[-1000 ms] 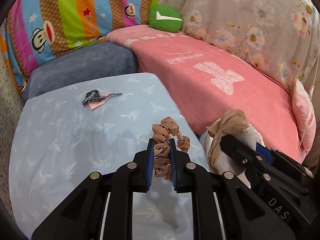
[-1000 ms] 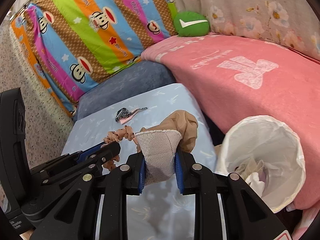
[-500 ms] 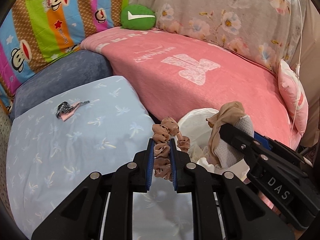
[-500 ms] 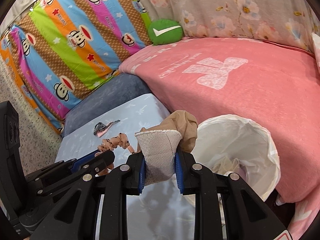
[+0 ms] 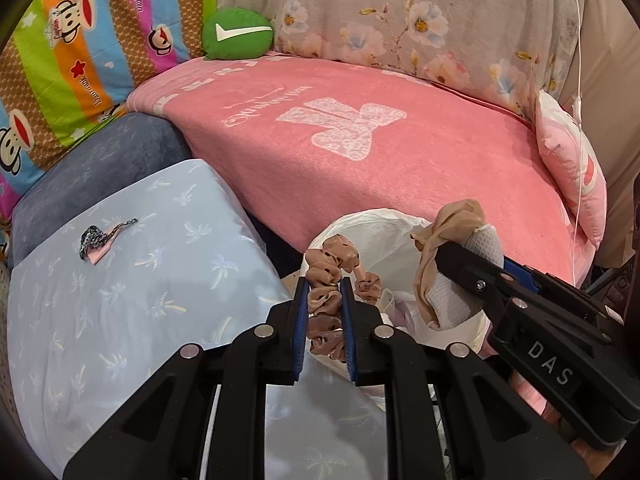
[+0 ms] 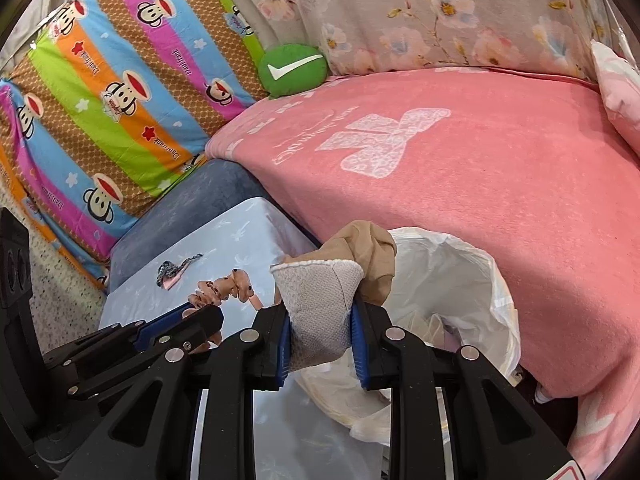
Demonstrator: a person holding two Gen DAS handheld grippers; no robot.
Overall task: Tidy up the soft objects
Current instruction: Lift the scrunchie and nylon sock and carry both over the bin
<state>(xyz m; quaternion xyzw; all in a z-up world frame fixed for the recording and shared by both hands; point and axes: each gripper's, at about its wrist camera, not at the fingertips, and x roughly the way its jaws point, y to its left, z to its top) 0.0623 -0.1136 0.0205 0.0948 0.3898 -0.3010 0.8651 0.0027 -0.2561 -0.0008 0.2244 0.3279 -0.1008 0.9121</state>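
Observation:
My left gripper point(image 5: 324, 286) is shut on a tan dotted scrunchie point(image 5: 334, 276), held above the near rim of a white bag-lined bin point(image 5: 384, 232). My right gripper point(image 6: 318, 312) is shut on a white mesh sock point(image 6: 320, 300) bundled with a beige stocking point(image 6: 370, 248), hovering at the bin's left rim point(image 6: 472, 264). In the left wrist view the right gripper point(image 5: 460, 276) with its bundle point(image 5: 452, 236) hangs over the bin. A small dark-and-pink cloth scrap point(image 5: 100, 238) lies on the light blue sheet point(image 5: 120, 312).
A pink blanket point(image 5: 380, 140) covers the sofa seat behind the bin. A green check-mark cushion point(image 5: 238, 34), a striped monkey-print cover point(image 6: 100, 92), a floral cover point(image 5: 420, 20) and a pink pillow point(image 5: 572, 176) line the back. A grey-blue cushion point(image 5: 100, 164) sits beyond the sheet.
Both grippers have swung right from over the blue sheet to the white bin, each still clamped on its cloth. The scrap stayed on the sheet.

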